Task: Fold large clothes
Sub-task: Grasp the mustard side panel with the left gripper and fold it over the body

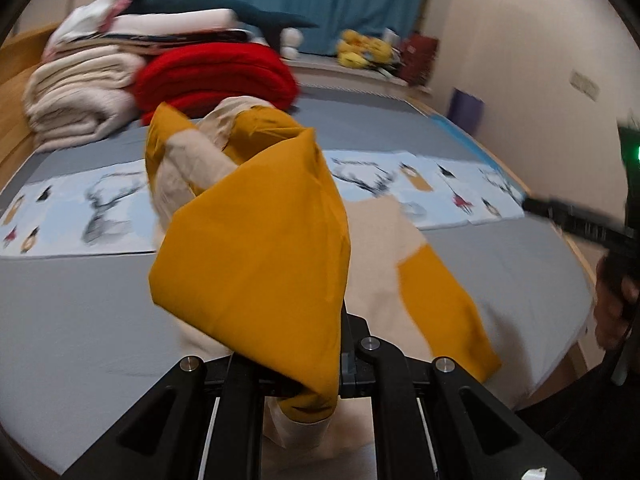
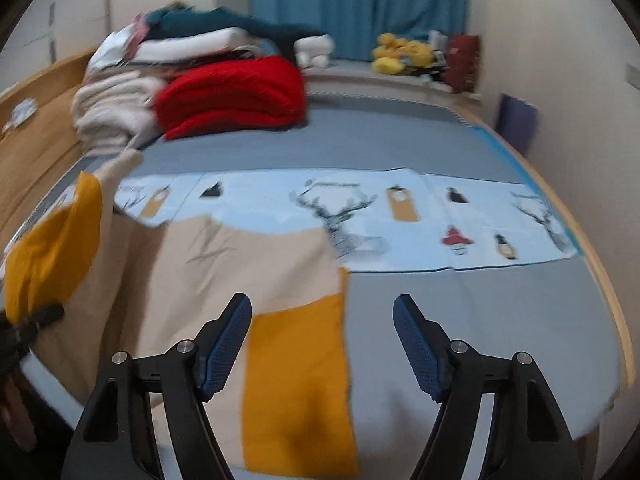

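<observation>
The big bed (image 2: 440,148) fills both views, with a grey sheet and a light blue strip (image 2: 360,216) of deer pictures running across it. At the far end, at about 11 o'clock, sits a pile of folded things: a cream blanket (image 1: 76,96), a red blanket (image 1: 216,76) just beside it, and white and dark green clothes (image 2: 224,28) on top. A blue curtain (image 2: 360,0) hangs at 12 o'clock, with yellow soft toys (image 2: 400,54) below it at about 1 o'clock.

The large yellow and cream garment (image 2: 240,264) lies on the near half of the bed, toward 8 o'clock in the right wrist view. Part of it lies flat on the sheet and part is lifted up off the bed.

The left claw (image 1: 312,384) is squeezed tight on a bunch of the garment, and the yellow cloth stands up in a peak in front of it.

The right claw (image 2: 322,344) is wide apart, with blue pads (image 2: 228,348) showing. Nothing is between them; it hangs above the yellow edge of the garment and is not touching it. In the left wrist view it shows blurred at 3 o'clock, with a hand (image 1: 612,304) under it.
</observation>
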`<state>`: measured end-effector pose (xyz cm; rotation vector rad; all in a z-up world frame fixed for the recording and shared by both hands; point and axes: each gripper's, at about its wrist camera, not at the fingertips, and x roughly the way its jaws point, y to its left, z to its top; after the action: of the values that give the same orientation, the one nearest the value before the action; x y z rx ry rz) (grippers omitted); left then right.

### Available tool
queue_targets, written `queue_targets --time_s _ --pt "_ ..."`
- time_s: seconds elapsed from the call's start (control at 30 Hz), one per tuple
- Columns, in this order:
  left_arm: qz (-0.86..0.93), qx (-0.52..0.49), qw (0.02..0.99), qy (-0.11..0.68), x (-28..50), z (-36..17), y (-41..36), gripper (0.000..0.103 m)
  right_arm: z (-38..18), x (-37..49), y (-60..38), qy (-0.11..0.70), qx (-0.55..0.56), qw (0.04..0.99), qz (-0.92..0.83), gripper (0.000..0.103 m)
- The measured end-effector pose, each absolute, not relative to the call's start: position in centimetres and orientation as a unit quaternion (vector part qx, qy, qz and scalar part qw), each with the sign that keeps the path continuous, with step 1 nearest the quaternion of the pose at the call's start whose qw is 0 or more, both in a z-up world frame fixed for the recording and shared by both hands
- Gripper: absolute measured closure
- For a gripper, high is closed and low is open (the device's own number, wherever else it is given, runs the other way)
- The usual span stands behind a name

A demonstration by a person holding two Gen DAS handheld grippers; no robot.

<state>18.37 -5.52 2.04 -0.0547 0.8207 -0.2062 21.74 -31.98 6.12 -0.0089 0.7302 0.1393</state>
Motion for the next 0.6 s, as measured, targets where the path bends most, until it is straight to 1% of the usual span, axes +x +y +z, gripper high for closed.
queue_targets --time_s 0.13,0.23,0.3,0.33,0.37,0.4,0.43,0.47,0.53,0.6 --pt "-0.146 0.014 0.893 0.425 18.9 -0.1 -10.6 0.095 5.7 21.6 -33.3 0.368 -0.006 0.928 0.064 0.029" --pt "-0.172 0.047 0.868 0.463 19.3 -2.5 -13.9 0.093 5.6 21.3 -34.6 0.369 -0.001 0.927 0.060 0.029" --pt "-0.179 0.049 0.851 0.491 19.9 -3.9 -15.0 0.086 5.5 21.5 -35.0 0.372 0.001 0.926 0.059 0.029" --pt "-0.186 0.040 0.843 0.503 20.1 -4.3 -15.2 0.077 5.3 21.6 -35.3 0.377 0.005 0.924 0.057 0.029" --pt "-0.189 0.034 0.839 0.509 20.1 -4.4 -15.1 0.066 5.0 21.5 -36.0 0.383 0.017 0.922 0.057 0.029" --pt "-0.194 0.025 0.834 0.517 20.1 -4.4 -14.9 0.061 5.0 21.5 -36.0 0.383 0.017 0.922 0.057 0.029" --pt "-0.199 0.018 0.830 0.521 20.1 -4.2 -14.7 0.052 5.0 21.6 -36.2 0.383 0.028 0.922 0.056 0.029" --pt "-0.208 0.010 0.826 0.524 19.9 -3.9 -14.6 0.047 5.0 21.6 -36.2 0.383 0.028 0.922 0.056 0.029" --pt "-0.224 0.004 0.826 0.517 19.4 -2.9 -13.9 0.043 5.0 21.6 -36.0 0.381 0.038 0.922 0.063 0.029" --pt "-0.234 0.006 0.831 0.504 18.7 -1.7 -13.4 0.041 4.8 21.7 -34.8 0.386 0.042 0.918 0.080 0.029"
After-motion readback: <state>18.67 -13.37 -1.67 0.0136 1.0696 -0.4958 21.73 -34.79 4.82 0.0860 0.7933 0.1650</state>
